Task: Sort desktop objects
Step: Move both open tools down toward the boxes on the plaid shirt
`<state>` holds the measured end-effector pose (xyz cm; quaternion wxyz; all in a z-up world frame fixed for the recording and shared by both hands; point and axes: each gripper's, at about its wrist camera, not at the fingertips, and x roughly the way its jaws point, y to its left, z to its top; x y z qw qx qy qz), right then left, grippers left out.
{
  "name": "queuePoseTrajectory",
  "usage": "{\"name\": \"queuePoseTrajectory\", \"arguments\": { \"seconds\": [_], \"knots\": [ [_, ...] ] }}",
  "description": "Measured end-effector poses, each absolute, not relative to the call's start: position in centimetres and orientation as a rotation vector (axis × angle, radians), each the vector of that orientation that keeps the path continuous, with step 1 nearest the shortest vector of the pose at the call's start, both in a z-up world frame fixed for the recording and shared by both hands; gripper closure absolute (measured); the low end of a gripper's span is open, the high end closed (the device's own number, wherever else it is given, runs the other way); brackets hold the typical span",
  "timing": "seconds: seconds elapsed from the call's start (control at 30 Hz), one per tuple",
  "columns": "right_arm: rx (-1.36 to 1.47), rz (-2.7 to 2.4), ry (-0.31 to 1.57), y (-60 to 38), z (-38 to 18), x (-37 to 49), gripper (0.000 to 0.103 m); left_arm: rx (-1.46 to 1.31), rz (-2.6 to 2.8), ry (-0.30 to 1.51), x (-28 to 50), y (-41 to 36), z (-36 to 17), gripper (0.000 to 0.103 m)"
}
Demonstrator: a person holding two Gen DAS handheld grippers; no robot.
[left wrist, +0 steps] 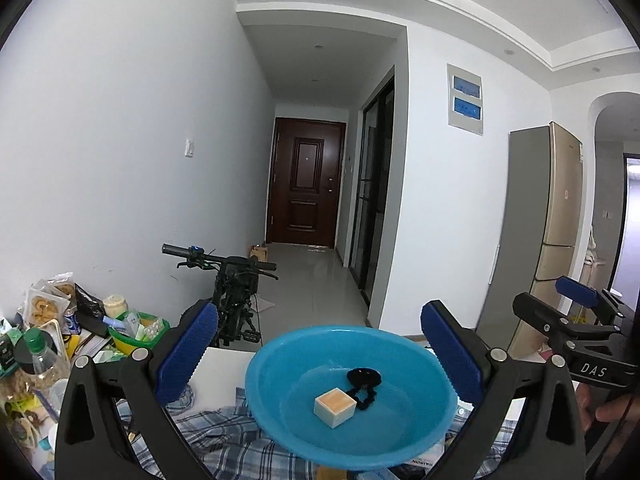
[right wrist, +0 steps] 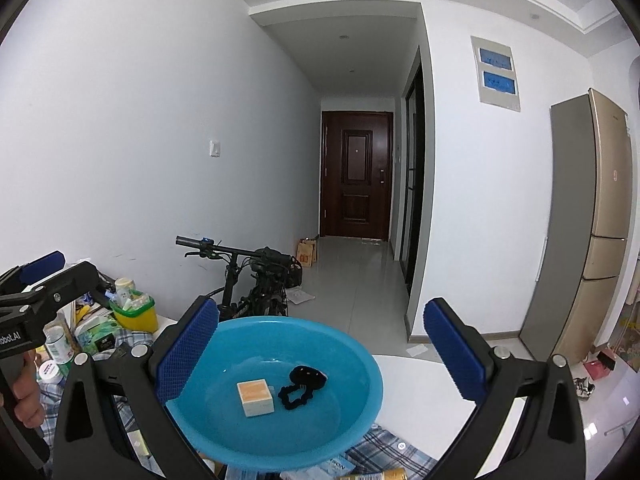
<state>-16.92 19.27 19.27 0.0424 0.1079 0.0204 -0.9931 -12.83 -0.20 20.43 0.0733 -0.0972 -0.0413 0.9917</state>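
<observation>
Hovering above the bench, the left claw (left wrist: 319, 354) and right claw (right wrist: 321, 350) both gape wide, gripping nothing. A blue basin (left wrist: 276, 412) below holds a small box (left wrist: 335, 407) beside a black hair tie (left wrist: 364, 386).

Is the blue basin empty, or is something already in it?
Not empty. The blue basin holds a small box and a black hair tie, lying side by side on its bottom.

A: Any text readable?
B: "DAS" in white on my right gripper (left wrist: 576, 312) body, left wrist view. "obot.AI", start cut off, on my left gripper (right wrist: 40, 276) body, right wrist view.
A: Packaging?
B: Letters "SON" on a blue packet (right wrist: 332, 468); rest too blurred.
</observation>
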Motion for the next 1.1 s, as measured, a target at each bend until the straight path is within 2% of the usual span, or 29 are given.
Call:
{"name": "queuePoseTrajectory", "arguments": {
  "seconds": [0.4,1.1],
  "knots": [
    [0.305,-3.039,0.061,19.2,19.4,-13.1,0.0,-0.303,2.955,-0.119,-8.5,-0.1,20.7,0.0],
    [0.427,-3.01,0.09,18.9,16.8,-11.8,0.0,-0.469,2.948,-0.082,-8.1,0.7,17.4,0.0]
  ]
}}
